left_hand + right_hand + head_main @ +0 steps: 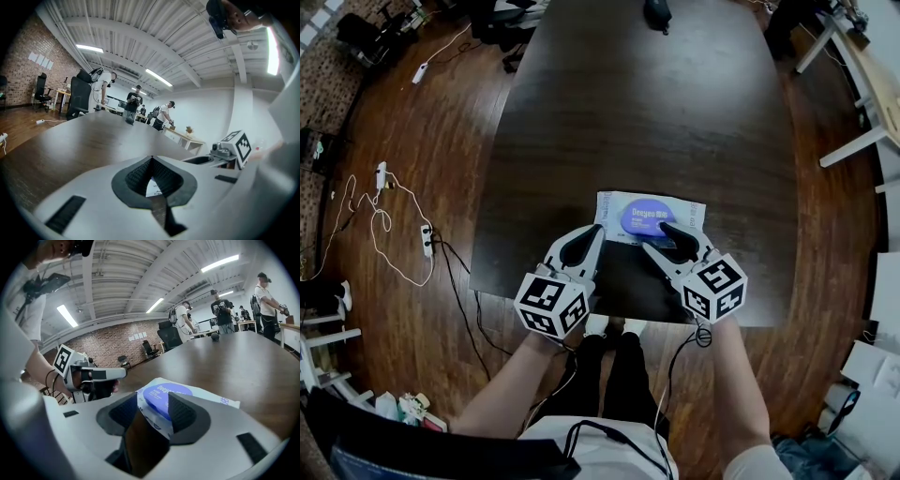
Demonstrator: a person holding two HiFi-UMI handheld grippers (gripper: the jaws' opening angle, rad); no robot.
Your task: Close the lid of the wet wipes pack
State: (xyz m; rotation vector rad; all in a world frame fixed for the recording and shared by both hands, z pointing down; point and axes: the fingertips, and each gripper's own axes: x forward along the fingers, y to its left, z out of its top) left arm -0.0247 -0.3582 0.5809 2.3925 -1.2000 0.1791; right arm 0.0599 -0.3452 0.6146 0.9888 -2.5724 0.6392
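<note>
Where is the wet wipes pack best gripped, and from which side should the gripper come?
Probably the thin near edge of the wet wipes pack, beside the blue lid, coming low from the person's side. The pack lies flat on the table, so only its flat border fits between jaws; the open right gripper has that edge between its jaws.

In front of me a flat white soft-plastic wet wipes pack (612,212) lies level near the dark wooden worktop's (628,103) near edge, its blue oval lid (649,218) flat on top.

Wet wipes pack (649,217) on the table (647,103), left gripper (598,229) at its left corner, right gripper (667,229) over its front edge.
</note>
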